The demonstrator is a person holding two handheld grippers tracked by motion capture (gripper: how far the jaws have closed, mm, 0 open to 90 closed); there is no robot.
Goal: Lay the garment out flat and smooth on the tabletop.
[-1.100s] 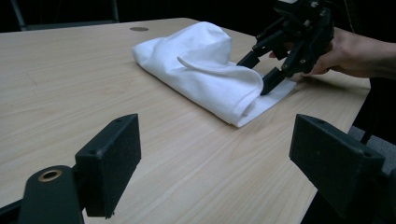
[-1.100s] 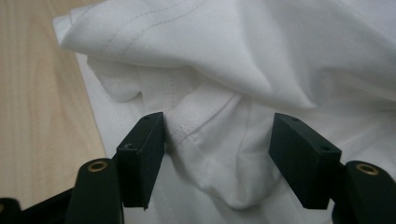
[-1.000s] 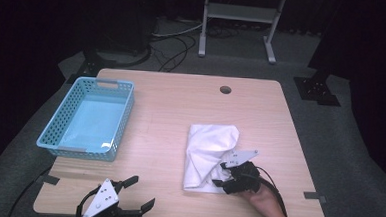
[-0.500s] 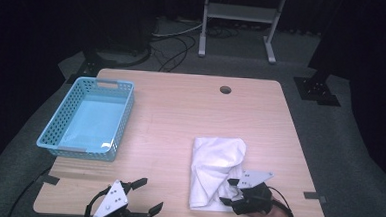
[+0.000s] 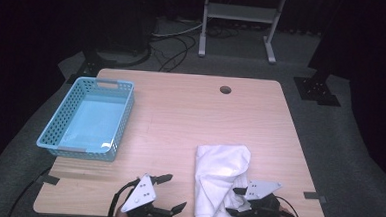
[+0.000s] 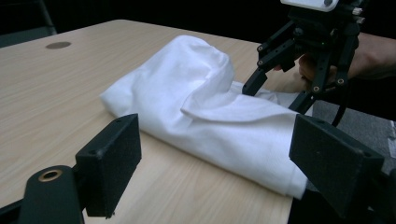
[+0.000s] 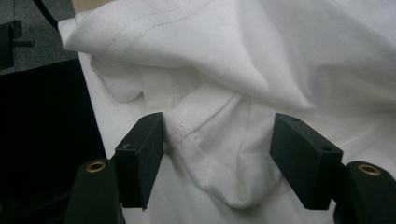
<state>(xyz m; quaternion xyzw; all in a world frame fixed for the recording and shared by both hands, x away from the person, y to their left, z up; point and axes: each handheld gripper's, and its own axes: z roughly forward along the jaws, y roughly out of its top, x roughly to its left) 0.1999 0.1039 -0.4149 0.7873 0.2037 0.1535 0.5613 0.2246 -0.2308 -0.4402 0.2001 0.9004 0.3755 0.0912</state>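
Both my tools have pulled back toward the desk's near edge, and the white shirt slid with them. My right tool stands released, jaws either side of the shirt's collar. My left tool gapes wide left of the shirt. Farther left sits a blue basket.

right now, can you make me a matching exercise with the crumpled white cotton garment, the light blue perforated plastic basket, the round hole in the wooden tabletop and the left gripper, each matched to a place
Things:
1. crumpled white cotton garment
2. light blue perforated plastic basket
3. round hole in the wooden tabletop
4. left gripper

Places:
A. far edge of the table
B. near edge, left of the garment
C. near right part of the table
D. left side of the table

Pairs: 1-C, 2-D, 3-A, 4-B
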